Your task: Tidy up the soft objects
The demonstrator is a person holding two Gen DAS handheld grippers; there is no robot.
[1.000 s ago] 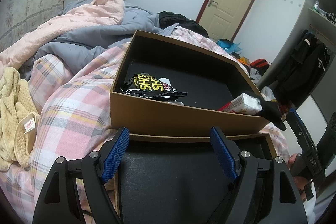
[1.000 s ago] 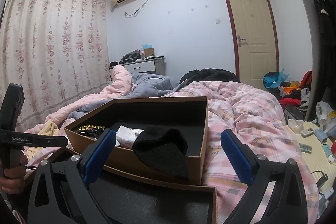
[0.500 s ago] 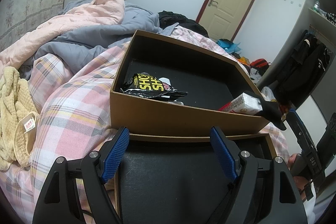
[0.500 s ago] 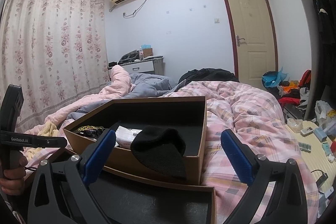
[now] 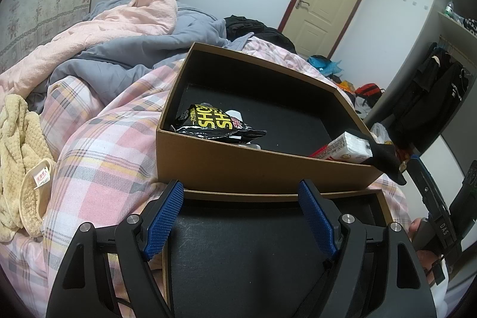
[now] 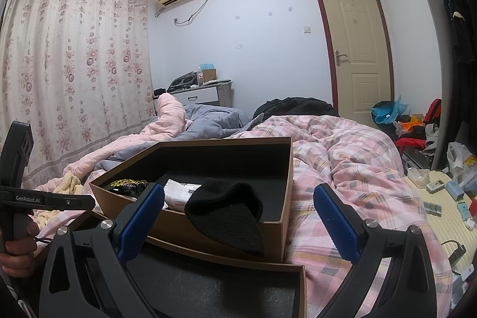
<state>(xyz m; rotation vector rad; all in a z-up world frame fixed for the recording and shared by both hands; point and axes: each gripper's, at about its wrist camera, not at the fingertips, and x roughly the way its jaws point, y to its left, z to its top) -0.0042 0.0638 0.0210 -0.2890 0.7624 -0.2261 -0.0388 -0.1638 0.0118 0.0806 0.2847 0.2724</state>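
Note:
A brown cardboard box (image 5: 253, 169) with a black lining stands on the pink plaid quilt. It holds a black snack bag with yellow letters (image 5: 214, 124) and a white tissue pack (image 5: 348, 146). A black knit beanie (image 6: 229, 207) is draped over the box's near wall (image 6: 179, 231), half inside and half out. My left gripper (image 5: 241, 189) is open and empty above the box lid (image 5: 253, 243). My right gripper (image 6: 238, 192) is open too, with nothing between its fingers, just in front of the beanie. Cream fluffy slippers (image 5: 23, 163) lie on the bed to the left.
Pink and grey blankets (image 5: 125, 29) are heaped behind the box. A dark pile of clothes (image 6: 295, 106) lies at the bed's far end. The floor on the right (image 6: 441, 198) is cluttered with bags and small items. A hand holds the left gripper's handle (image 6: 18, 198).

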